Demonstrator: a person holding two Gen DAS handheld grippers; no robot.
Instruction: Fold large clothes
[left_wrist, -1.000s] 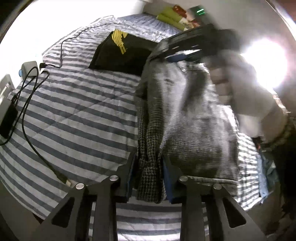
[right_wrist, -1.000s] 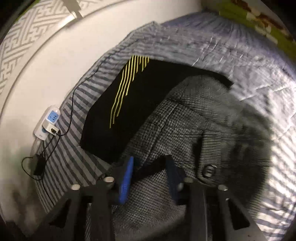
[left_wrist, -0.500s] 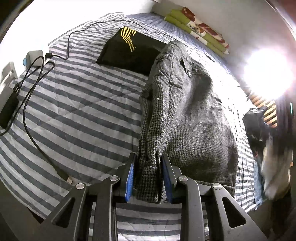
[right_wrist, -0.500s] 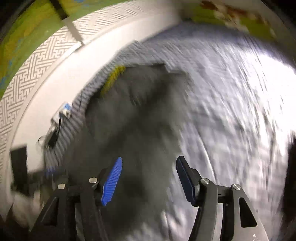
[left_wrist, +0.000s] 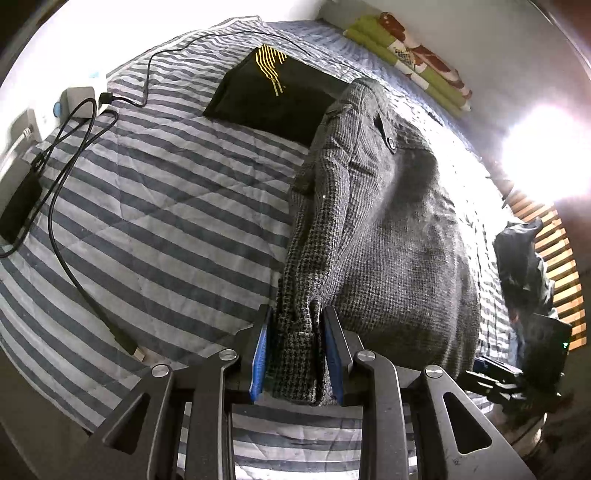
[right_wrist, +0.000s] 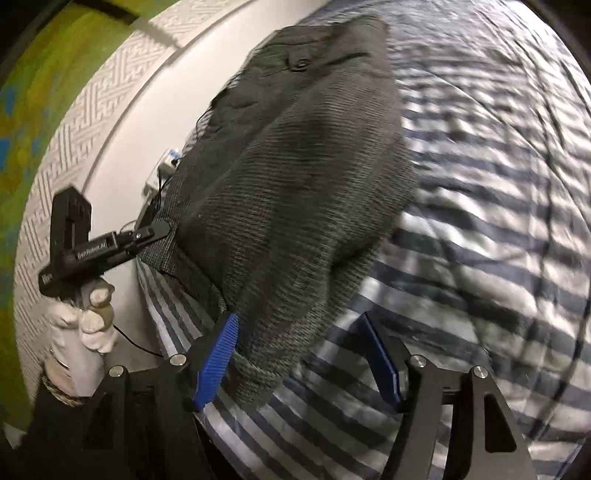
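A grey houndstooth coat (left_wrist: 384, 229) lies lengthwise on the striped bed, folded in a long strip. My left gripper (left_wrist: 297, 349) is shut on the coat's near hem edge. In the right wrist view the same grey coat (right_wrist: 295, 166) spreads across the bed, and my right gripper (right_wrist: 299, 358) stands open at its near corner, with cloth lying over its left blue pad and nothing clamped. The left gripper (right_wrist: 155, 230) shows there too, held by a gloved hand (right_wrist: 92, 317), pinching the coat's edge. The right gripper's body (left_wrist: 513, 380) shows at the lower right of the left wrist view.
A folded black garment with yellow lines (left_wrist: 273, 96) lies beyond the coat. A power strip (left_wrist: 75, 103), cables (left_wrist: 66, 206) and a black adapter (left_wrist: 20, 206) sit at the bed's left edge. Green patterned bedding (left_wrist: 410, 62) lines the far wall. Dark clothes (left_wrist: 524, 266) lie at right.
My right gripper let go of the coat's far end, opened, and swung back to the near corner. The left gripper kept its grip and the coat now lies flatter on the bed.
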